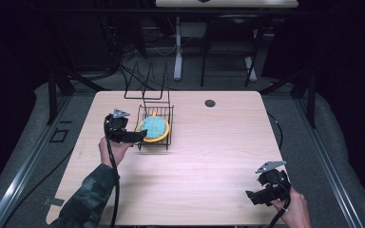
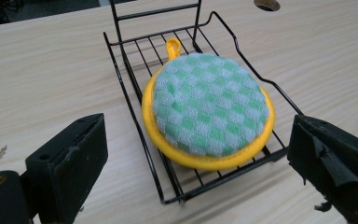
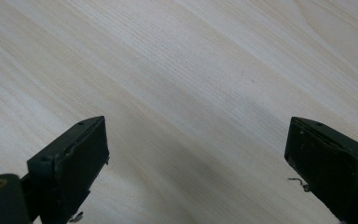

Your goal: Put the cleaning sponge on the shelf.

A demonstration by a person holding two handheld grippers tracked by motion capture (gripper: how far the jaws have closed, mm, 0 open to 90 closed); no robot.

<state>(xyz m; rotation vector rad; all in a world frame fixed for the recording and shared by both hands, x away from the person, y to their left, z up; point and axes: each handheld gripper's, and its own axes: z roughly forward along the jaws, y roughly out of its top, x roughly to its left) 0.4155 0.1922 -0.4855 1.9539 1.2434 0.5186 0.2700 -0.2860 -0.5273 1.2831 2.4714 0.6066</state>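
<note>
I saw my left gripper (image 2: pixel 196 154) jaws spread wide, empty, before the pad (image 2: pixel 209 109) in the rack (image 2: pixel 135 88); my right gripper (image 3: pixel 196 158) gaped over bare surface (image 3: pixel 191 70).

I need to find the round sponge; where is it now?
In the high view, the round green-checked sponge lies in the black wire rack at the table's left-centre, just beyond the open left claw.

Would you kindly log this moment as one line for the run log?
left tongs: open, facing pad | round checked pad: lying in wire rack | right tongs: open over bare table
</note>
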